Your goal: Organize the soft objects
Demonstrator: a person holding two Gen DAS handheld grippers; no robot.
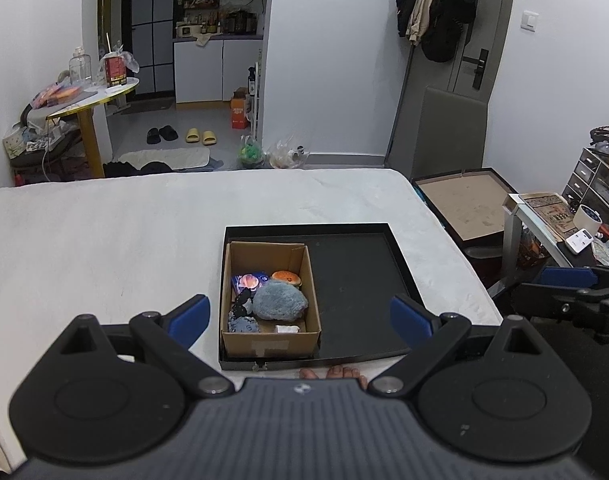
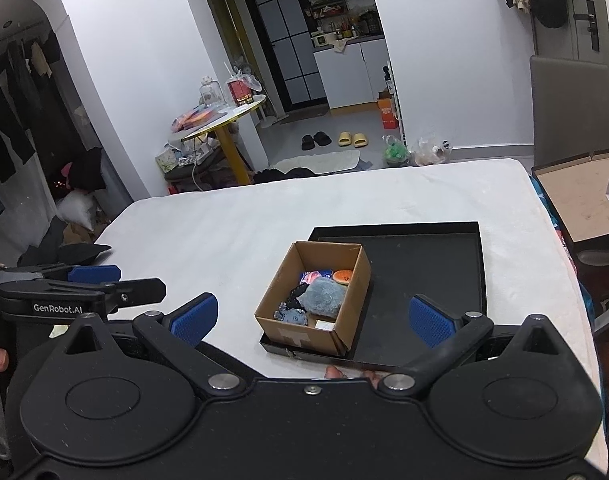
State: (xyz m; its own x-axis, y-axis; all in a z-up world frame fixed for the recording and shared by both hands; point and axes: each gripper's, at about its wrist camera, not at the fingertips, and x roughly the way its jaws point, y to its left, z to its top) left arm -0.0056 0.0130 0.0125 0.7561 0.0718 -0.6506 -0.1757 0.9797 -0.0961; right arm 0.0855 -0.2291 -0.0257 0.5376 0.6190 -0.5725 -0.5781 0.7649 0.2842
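A brown cardboard box (image 1: 270,338) stands in the left part of a black tray (image 1: 356,272) on the white bed. In it lie a fluffy grey-blue plush (image 1: 279,300), an orange bun toy (image 1: 286,278), a small blue toy (image 1: 243,325), a black-and-white toy (image 1: 242,304) and a colourful packet (image 1: 246,281). My left gripper (image 1: 300,318) is open and empty, above the tray's near edge. My right gripper (image 2: 314,318) is open and empty, near the box (image 2: 300,330) and tray (image 2: 424,264). The plush (image 2: 322,297) and bun (image 2: 343,276) show there too.
The white bed (image 1: 104,248) spreads left and far of the tray. An open brown carton (image 1: 460,204) and a cluttered side table (image 1: 544,216) stand to the right. The right gripper shows at the left wrist view's right edge (image 1: 572,292). A round table (image 2: 224,120) stands beyond the bed.
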